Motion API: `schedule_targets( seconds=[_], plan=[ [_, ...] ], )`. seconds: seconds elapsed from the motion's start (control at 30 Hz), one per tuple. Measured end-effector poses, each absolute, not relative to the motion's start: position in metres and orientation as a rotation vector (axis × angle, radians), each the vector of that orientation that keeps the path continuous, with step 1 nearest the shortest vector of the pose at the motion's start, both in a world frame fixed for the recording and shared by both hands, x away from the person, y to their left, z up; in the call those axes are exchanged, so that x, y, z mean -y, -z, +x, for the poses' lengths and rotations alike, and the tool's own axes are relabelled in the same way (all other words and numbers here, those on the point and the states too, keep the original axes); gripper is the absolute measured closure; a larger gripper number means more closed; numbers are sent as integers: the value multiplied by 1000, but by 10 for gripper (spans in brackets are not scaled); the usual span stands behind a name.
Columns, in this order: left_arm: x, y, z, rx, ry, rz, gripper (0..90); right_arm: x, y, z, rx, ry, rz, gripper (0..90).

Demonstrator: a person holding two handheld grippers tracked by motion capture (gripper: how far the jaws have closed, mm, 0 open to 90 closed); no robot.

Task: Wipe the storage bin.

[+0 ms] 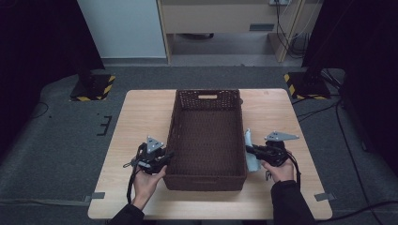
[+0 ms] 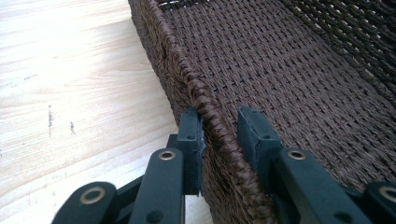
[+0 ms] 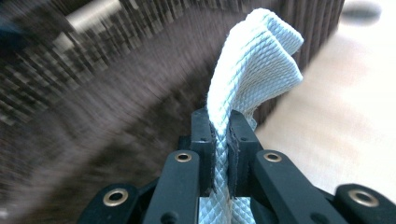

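A dark brown woven basket (image 1: pixel 174 123) stands empty in the middle of the wooden table (image 1: pixel 141 117). My left gripper (image 1: pixel 168 155) is at the basket's left wall near the front corner. In the left gripper view its jaws straddle the braided rim (image 2: pixel 187 79), one outside and one inside, and my left gripper (image 2: pixel 219 135) is shut on that rim. My right gripper (image 1: pixel 248 149) is just outside the basket's right wall, shut on a pale blue woven cloth (image 1: pixel 251 161). In the right gripper view the folded cloth (image 3: pixel 257 60) stands up out of my right gripper (image 3: pixel 220 135), with the basket wall (image 3: pixel 140 107) blurred behind it.
Bare tabletop lies left and right of the basket and along the front edge. Two black stands with yellow-striped bases (image 1: pixel 93 87) (image 1: pixel 307 84) are on the floor behind the table, and cables (image 1: pixel 328 112) run at the right.
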State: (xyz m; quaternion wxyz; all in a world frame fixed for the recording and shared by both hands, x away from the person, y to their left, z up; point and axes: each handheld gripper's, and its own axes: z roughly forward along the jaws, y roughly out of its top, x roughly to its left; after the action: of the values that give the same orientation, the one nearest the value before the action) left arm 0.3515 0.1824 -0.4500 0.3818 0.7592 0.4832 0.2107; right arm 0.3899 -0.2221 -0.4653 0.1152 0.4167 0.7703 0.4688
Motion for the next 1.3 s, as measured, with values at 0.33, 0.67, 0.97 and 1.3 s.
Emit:
schedule_targets(
  seconds=[0.33,0.67,0.97,1.3],
  plan=[
    [-185,451,358,-1208,-524,1933,651,216,471,388,-2329,-1301,1195,839],
    [-191,447,346,-1147,-478,1955,533,213,495,387,-2411,-1168,1259,839],
    [-188,451,346,-1153,-464,1972,623,219,463,367,-2311,-1361,1127,838],
    [-183,450,344,-1197,-512,1945,698,219,502,370,-2417,-1189,1294,839]
  ],
)
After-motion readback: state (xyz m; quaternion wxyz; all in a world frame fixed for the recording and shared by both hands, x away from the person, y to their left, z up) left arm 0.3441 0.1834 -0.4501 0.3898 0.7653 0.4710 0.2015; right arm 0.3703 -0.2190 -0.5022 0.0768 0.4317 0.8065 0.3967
